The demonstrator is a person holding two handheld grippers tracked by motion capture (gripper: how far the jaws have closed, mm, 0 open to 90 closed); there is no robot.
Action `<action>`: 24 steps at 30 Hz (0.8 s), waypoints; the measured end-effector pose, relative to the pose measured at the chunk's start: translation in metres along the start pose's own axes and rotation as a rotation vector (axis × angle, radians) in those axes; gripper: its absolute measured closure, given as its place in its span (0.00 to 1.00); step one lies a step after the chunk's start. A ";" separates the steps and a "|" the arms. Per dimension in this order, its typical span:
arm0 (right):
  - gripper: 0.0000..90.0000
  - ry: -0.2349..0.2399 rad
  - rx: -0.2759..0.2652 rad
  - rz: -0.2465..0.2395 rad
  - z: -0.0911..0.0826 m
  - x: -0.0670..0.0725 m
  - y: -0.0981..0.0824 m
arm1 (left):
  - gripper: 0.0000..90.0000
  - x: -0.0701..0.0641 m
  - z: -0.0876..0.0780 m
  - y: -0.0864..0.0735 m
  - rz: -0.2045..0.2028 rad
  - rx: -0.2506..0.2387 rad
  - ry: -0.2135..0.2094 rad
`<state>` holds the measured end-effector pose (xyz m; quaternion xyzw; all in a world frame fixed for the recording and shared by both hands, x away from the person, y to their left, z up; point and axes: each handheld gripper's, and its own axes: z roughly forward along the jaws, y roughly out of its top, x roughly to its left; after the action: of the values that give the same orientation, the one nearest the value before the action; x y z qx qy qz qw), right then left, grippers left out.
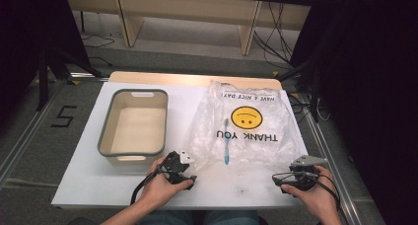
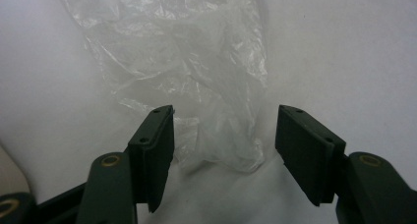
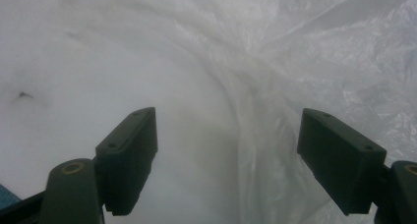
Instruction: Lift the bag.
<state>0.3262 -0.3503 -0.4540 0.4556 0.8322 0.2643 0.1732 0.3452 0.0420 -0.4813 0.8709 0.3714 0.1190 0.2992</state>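
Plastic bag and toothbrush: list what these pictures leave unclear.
- Toothbrush, high view: inside or on top of the plastic bag, cannot tell.
- Bag's mouth, high view: crumpled film hides whether it is open.
- Left gripper view: bag's top cut off by the edge.

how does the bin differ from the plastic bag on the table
The bin is a rigid, opaque tub with a grey rim; the plastic bag is thin, clear and crumpled. The bin looks empty, while a blue toothbrush shows at the bag. The bag bears a smiley and upside-down "THANK YOU"; the bin is plain. Both rest on the white table.
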 end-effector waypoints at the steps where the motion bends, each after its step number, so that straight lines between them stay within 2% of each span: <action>1: 0.28 -0.001 0.011 -0.004 0.001 0.000 -0.001 | 0.46 0.000 0.001 0.000 0.002 0.001 -0.006; 5: 0.33 -0.010 0.034 -0.016 0.003 -0.001 -0.004 | 0.48 0.001 0.001 0.000 0.009 -0.002 -0.016; 6: 0.40 -0.008 0.042 -0.023 0.004 -0.003 -0.004 | 0.48 0.001 0.001 0.000 0.013 0.000 -0.027; 9: 0.51 -0.003 0.055 -0.030 0.006 -0.006 -0.004 | 0.50 0.003 0.002 0.001 0.023 0.008 -0.039; 11: 0.54 -0.004 0.054 -0.031 0.007 -0.007 -0.004 | 0.52 0.004 0.002 0.003 0.028 0.020 -0.049; 12: 0.59 -0.004 0.064 -0.032 0.008 -0.009 -0.005 | 0.53 0.003 0.002 0.004 0.033 0.028 -0.049; 18: 0.69 0.009 0.069 -0.013 0.010 -0.014 -0.008 | 0.62 0.001 0.002 0.009 0.021 0.056 -0.048; 24: 0.77 0.015 0.061 0.010 0.010 -0.016 -0.009 | 0.76 0.002 0.003 0.011 0.010 0.056 -0.052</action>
<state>0.3337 -0.3650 -0.4665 0.4631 0.8388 0.2430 0.1515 0.3545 0.0365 -0.4770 0.8835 0.3625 0.0872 0.2836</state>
